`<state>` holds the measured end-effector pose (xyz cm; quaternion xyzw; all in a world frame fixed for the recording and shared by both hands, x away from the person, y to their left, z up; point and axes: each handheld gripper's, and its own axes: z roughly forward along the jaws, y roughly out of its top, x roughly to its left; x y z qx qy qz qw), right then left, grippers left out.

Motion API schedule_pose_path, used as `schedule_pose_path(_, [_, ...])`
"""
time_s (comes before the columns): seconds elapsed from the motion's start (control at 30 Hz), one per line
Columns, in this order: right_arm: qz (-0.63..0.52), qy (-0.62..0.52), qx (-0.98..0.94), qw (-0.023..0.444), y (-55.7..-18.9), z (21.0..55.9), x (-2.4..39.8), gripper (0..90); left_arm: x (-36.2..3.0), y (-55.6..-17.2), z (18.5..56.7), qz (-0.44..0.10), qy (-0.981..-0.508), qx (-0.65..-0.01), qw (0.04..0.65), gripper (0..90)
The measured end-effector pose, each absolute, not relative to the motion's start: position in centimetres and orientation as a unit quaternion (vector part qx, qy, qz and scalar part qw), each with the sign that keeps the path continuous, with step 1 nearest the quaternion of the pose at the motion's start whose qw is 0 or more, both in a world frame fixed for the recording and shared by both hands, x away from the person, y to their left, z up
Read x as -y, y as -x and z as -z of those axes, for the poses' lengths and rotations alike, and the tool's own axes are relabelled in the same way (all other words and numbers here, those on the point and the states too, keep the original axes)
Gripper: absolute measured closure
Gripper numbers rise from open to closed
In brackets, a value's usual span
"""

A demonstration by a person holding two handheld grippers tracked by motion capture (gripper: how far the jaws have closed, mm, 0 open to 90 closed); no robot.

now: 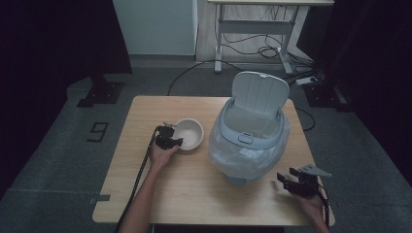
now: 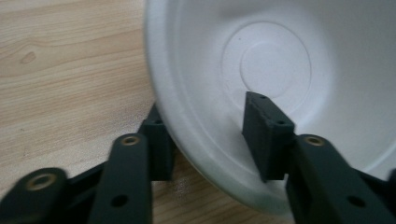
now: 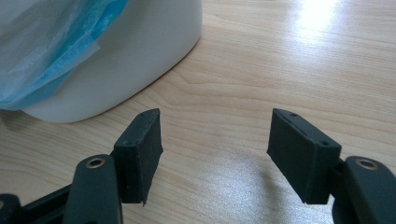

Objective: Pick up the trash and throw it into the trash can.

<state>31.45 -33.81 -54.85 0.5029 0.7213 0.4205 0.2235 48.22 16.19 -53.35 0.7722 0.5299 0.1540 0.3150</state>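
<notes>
A white empty bowl (image 1: 189, 133) stands on the wooden table (image 1: 194, 194), left of a pale lidded bin (image 1: 250, 141). My left gripper (image 1: 174, 141) is at the bowl's near rim. In the left gripper view the bowl (image 2: 280, 60) is seen from close up, and my left gripper (image 2: 210, 114) straddles its wall, one jaw inside and the other outside underneath. White wall still shows between the pads, so the jaws stand partly open. My right gripper (image 1: 286, 174) rests open near the table's front right corner. Bare wood lies between the jaws of my right gripper (image 3: 217, 119).
The bin's lid (image 1: 260, 92) stands open and a translucent bag lines it. In the right gripper view the bin's base (image 3: 140, 46) and the bluish bag (image 3: 56, 51) lie just ahead to the left. A desk frame with cables (image 1: 257, 43) stands behind the table.
</notes>
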Motion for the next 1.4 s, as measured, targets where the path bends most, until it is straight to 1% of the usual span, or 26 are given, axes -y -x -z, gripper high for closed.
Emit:
schedule_pose_path(0.03, [-0.421,-0.503,-0.721,0.224,-31.4,54.9,33.8,34.6,-16.2,-48.2,53.4,-0.154,-0.772,-0.530,0.315,67.4])
schedule_pose_path(0.13, [-0.419,-0.503,-0.722,0.224,-31.5,54.9,33.8,34.7,-16.5,-47.9,53.2,-0.154,-0.769,-0.528,0.325,74.1])
schedule_pose_path(0.17, [-0.419,-0.503,-0.722,0.224,-31.5,54.9,33.8,34.7,-16.6,-47.7,53.0,-0.153,-0.767,-0.528,0.332,74.1])
schedule_pose_path(0.2, [-0.420,-0.503,-0.721,0.225,-31.4,54.8,33.8,34.7,-16.8,-47.3,52.7,-0.156,-0.765,-0.523,0.341,78.6])
schedule_pose_path(0.37, [-0.418,-0.503,-0.722,0.224,-31.5,54.9,33.7,34.7,-17.1,-46.3,51.5,-0.168,-0.757,-0.512,0.370,86.8])
schedule_pose_path(0.7, [-0.423,-0.507,-0.717,0.226,-31.4,54.8,34.0,34.6,-17.9,-44.5,50.0,-0.175,-0.750,-0.501,0.396,87.0])
schedule_pose_path(1.03, [-0.422,-0.514,-0.712,0.225,-31.4,54.9,34.3,34.6,-18.9,-42.6,48.0,-0.180,-0.730,-0.494,0.437,87.0])
schedule_pose_path(1.27, [-0.423,-0.518,-0.709,0.225,-31.4,54.9,34.5,34.7,-19.0,-41.7,47.0,-0.186,-0.729,-0.481,0.450,87.0])
schedule_pose_path(1.4, [-0.418,-0.520,-0.711,0.224,-31.5,55.0,34.4,34.7,-19.0,-40.9,45.6,-0.203,-0.728,-0.466,0.461,86.9])
